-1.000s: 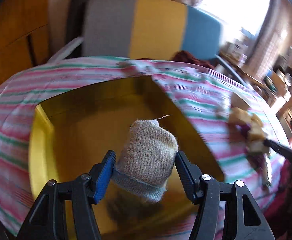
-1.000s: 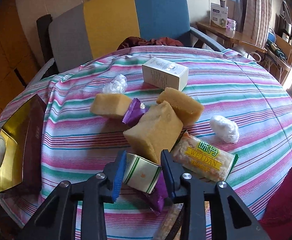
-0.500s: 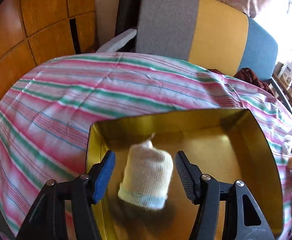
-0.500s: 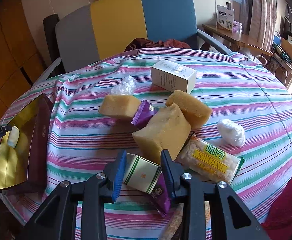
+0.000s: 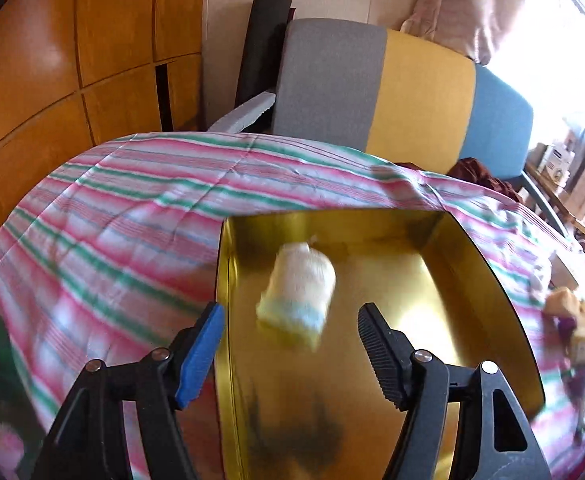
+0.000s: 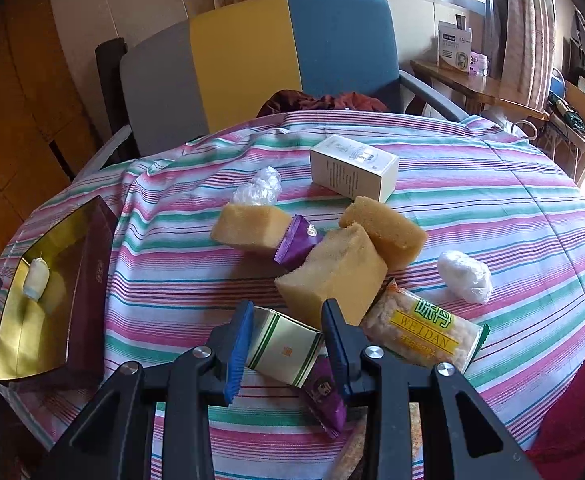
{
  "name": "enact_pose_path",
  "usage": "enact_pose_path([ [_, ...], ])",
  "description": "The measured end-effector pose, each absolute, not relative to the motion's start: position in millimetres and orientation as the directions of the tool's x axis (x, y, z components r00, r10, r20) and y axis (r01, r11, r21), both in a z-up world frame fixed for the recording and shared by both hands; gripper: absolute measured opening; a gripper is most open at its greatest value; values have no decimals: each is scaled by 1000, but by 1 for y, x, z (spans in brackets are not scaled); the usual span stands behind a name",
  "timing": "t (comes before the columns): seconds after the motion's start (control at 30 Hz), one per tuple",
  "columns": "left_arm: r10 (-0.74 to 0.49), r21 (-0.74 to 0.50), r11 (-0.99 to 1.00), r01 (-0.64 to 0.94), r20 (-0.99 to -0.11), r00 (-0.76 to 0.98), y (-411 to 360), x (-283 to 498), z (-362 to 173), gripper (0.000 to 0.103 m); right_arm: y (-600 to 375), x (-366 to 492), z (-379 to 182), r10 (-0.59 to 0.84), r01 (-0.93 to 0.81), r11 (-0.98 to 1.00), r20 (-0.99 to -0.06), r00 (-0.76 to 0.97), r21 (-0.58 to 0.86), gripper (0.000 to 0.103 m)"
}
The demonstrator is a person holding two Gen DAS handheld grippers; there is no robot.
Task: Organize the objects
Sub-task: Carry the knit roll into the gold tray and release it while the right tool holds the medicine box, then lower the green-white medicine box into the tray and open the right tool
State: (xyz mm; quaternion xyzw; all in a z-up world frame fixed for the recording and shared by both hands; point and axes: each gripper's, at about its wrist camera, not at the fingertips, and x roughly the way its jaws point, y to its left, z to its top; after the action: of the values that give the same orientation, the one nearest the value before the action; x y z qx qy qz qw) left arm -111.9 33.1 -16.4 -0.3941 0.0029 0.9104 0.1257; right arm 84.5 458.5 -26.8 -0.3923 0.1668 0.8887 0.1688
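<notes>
A rolled cream sock (image 5: pixel 296 292) with a pale blue cuff lies in the gold tray (image 5: pixel 432 280), blurred. My left gripper (image 5: pixel 288 316) sits just behind the sock, its jaws opening, and neither pad touches it. The right wrist view shows the same sock (image 6: pixel 36 278) in the maroon-sided tray (image 6: pixel 92 264) at the table's left edge. My right gripper (image 6: pixel 288 307) is shut on a small white box with green stripes (image 6: pixel 284 350), which rests on the striped cloth.
Three yellow sponge blocks (image 6: pixel 332 276), two purple wrappers (image 6: pixel 298 240), a white carton (image 6: pixel 352 168), a WEIDAN snack pack (image 6: pixel 424 328) and two balls of clear plastic (image 6: pixel 464 276) crowd mid-table. A grey, yellow and blue chair (image 6: pixel 252 60) stands behind the table.
The left jaws have spread and let go of the sock roll, which now lies in the tray ahead of them. The left view has swung to the left. The right gripper has kept still.
</notes>
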Motion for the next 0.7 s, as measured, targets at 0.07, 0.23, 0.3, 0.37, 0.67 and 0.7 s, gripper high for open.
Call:
enact_pose_path([
  [0.07, 244, -104, -964, -246, -721, -649, 29, -94, -17, 71, 456, 86, -22, 163, -422, -890, -744, -648, 173, 35],
  [0.23, 262, -115, -958, -261, -715, -648, 23, -64, -19, 71, 433, 81, 0, 114, -367, -905, -707, -698, 216, 35],
  [0.3, 264, -115, -958, -263, -711, -651, 20, -58, -20, 71, 418, 73, 11, 87, -327, -919, -692, -717, 222, 35],
  [0.37, 270, -127, -957, -259, -707, -653, 16, -54, -18, 71, 401, 63, 20, 47, -276, -933, -680, -731, 232, 35],
  [0.67, 244, -129, -967, -217, -701, -670, -14, -42, -13, 75, 285, -19, 26, -282, 36, -935, -673, -683, 354, 35],
  [0.7, 241, -132, -969, -210, -704, -668, -18, -41, -14, 76, 270, -31, 21, -318, 65, -927, -680, -661, 370, 35],
])
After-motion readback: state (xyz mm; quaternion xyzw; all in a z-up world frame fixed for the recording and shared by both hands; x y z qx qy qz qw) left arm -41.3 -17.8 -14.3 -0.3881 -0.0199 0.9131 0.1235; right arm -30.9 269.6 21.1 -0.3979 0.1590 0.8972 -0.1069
